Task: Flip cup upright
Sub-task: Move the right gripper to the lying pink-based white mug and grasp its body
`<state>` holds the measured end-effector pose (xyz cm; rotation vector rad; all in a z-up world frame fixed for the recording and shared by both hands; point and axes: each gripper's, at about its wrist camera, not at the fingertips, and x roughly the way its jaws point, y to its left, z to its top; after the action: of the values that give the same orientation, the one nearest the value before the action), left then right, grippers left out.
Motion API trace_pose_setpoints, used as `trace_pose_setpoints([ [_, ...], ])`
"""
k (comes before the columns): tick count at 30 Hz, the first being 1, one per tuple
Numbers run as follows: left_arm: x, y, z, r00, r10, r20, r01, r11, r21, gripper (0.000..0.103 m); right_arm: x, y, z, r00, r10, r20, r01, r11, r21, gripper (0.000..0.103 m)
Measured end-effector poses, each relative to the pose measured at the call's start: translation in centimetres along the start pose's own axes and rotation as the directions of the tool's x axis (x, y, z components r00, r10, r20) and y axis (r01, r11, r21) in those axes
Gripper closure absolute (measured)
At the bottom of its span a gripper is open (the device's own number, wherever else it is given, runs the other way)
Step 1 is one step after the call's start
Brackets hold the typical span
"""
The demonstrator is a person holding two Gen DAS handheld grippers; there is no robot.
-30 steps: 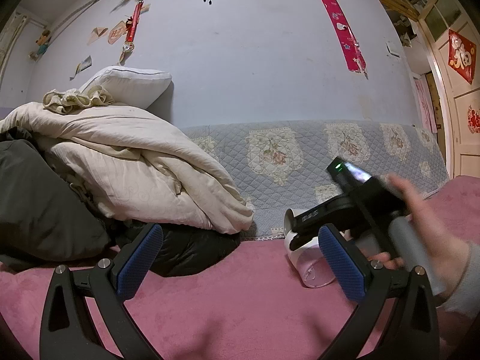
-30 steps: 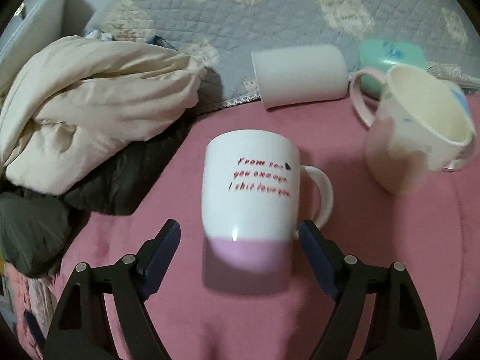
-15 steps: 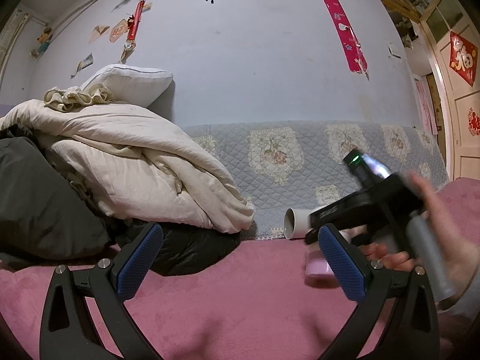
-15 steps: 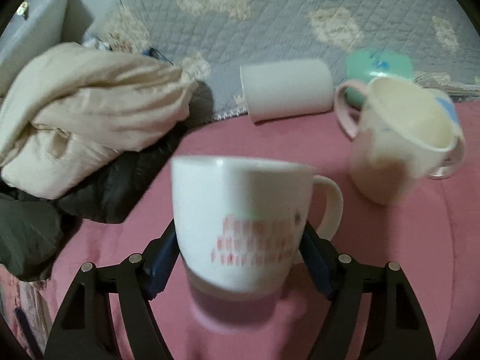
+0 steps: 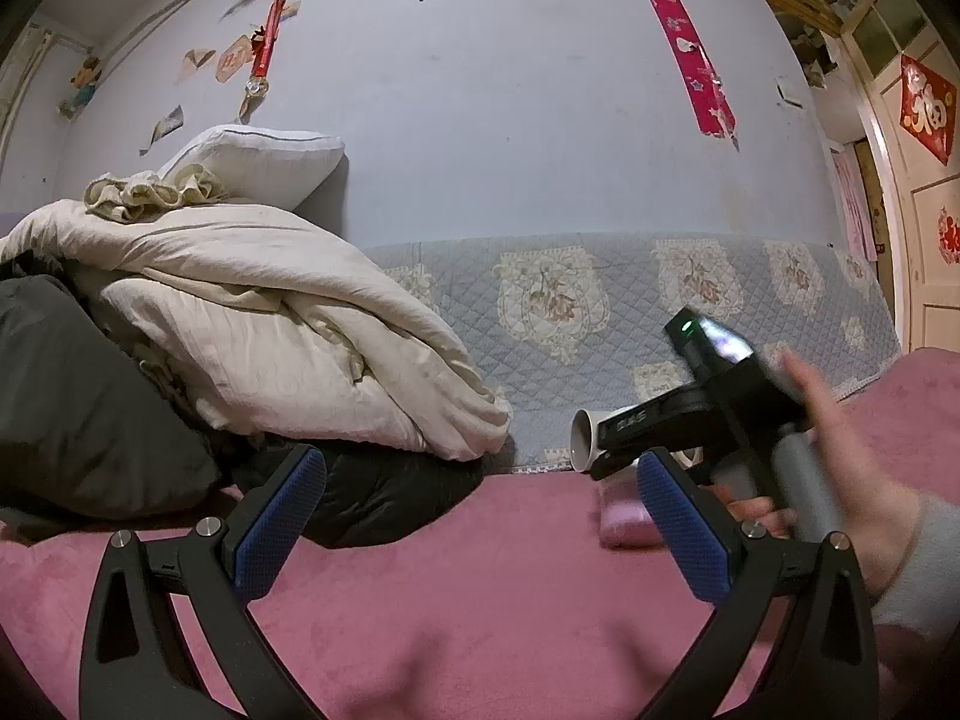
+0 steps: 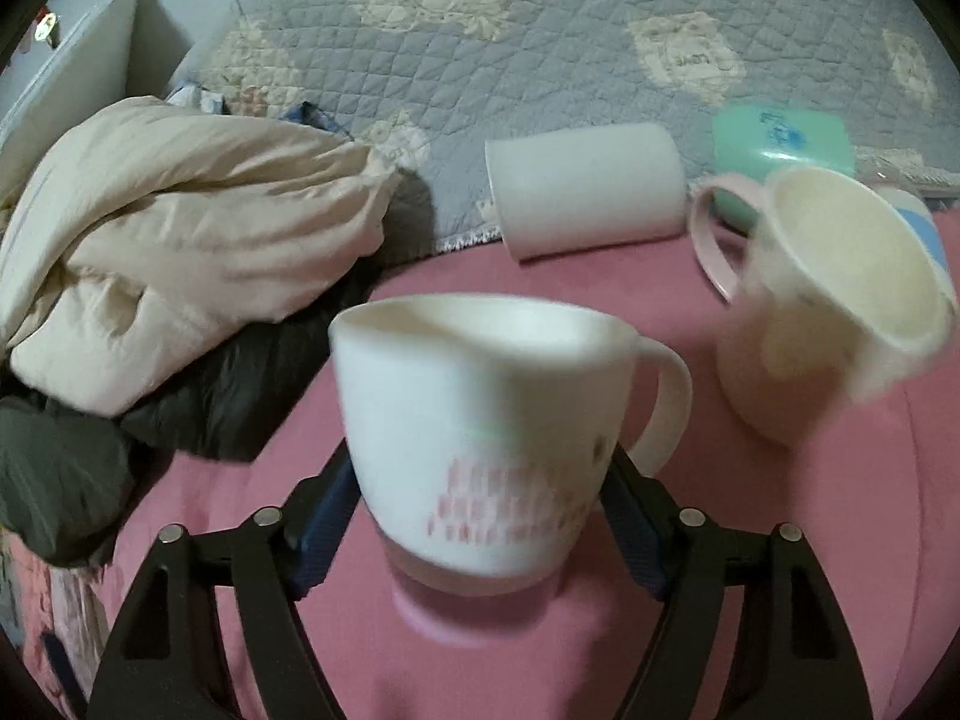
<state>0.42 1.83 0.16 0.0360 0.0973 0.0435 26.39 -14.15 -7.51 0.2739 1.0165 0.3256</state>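
A white mug with red lettering and a pink base stands between the pads of my right gripper, mouth up, handle to the right, blurred by motion. The gripper is shut on its lower body. In the left wrist view the right gripper's black body hides most of the mug; only its pink base shows on the pink blanket. My left gripper is open and empty, low over the blanket, left of the mug.
A plain white cup lies on its side at the grey quilt's edge. A cream cup with pink handle stands tilted at right, a green cup behind it. A heap of cream bedding and dark clothing fills the left.
My right gripper closed on the lying mug and turned it from its side to mouth up. The left gripper has not moved.
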Motion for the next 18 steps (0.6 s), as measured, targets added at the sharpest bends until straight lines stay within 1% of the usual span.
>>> trace_pose_setpoints([
  [1,0.0,0.1,0.0,1.0,-0.001,0.001,0.001,1.0,-0.004,0.0,0.8,-0.3,0.2,1.0,-0.011,-0.005,0.011,1.0,0.017,0.024],
  [2,0.0,0.2,0.0,1.0,-0.002,0.001,0.002,1.0,-0.008,0.0,1.1,-0.5,0.2,1.0,-0.007,0.019,0.007,1.0,0.019,0.023],
  [3,0.0,0.2,0.0,1.0,-0.003,0.0,0.003,1.0,-0.01,0.0,1.1,-0.3,0.2,0.999,-0.013,0.036,0.013,1.0,0.004,0.022],
  [4,0.0,0.2,0.0,1.0,-0.003,0.0,0.003,1.0,-0.012,0.0,1.1,-0.2,0.0,0.998,-0.039,0.049,0.04,0.999,-0.015,0.018],
  [5,0.0,0.3,0.0,1.0,-0.004,0.0,0.004,1.0,-0.014,0.0,1.0,0.0,-0.2,0.996,-0.053,0.07,0.055,0.998,-0.029,0.017],
  [6,0.0,0.3,0.0,1.0,-0.004,0.001,0.004,1.0,-0.015,0.0,0.7,0.4,-0.5,0.993,-0.069,0.097,0.074,0.996,-0.048,0.017],
  [10,-0.1,0.3,0.0,1.0,-0.003,0.005,0.003,1.0,-0.015,0.0,0.4,1.4,-1.6,0.983,-0.113,0.144,0.128,0.987,-0.097,0.016],
  [13,-0.1,0.2,0.0,1.0,-0.002,0.008,0.002,1.0,-0.012,0.0,0.4,1.5,-2.5,0.973,-0.167,0.158,0.177,0.983,-0.049,0.015],
  [14,-0.1,0.2,0.0,1.0,-0.001,0.008,0.001,1.0,-0.011,0.0,0.6,1.3,-2.7,0.972,-0.179,0.152,0.185,0.983,-0.024,0.014],
  [16,-0.1,0.2,0.0,1.0,-0.001,0.007,0.001,1.0,-0.011,0.0,1.1,1.0,-3.0,0.974,-0.177,0.143,0.178,0.984,0.006,0.013],
  [17,-0.1,0.2,0.0,1.0,-0.001,0.007,0.001,1.0,-0.012,0.0,1.3,0.9,-3.0,0.977,-0.163,0.135,0.165,0.986,0.002,0.016],
  [18,-0.1,0.2,0.0,1.0,-0.001,0.007,0.001,1.0,-0.013,0.0,1.5,0.8,-3.0,0.983,-0.136,0.122,0.138,0.99,-0.012,0.023],
])
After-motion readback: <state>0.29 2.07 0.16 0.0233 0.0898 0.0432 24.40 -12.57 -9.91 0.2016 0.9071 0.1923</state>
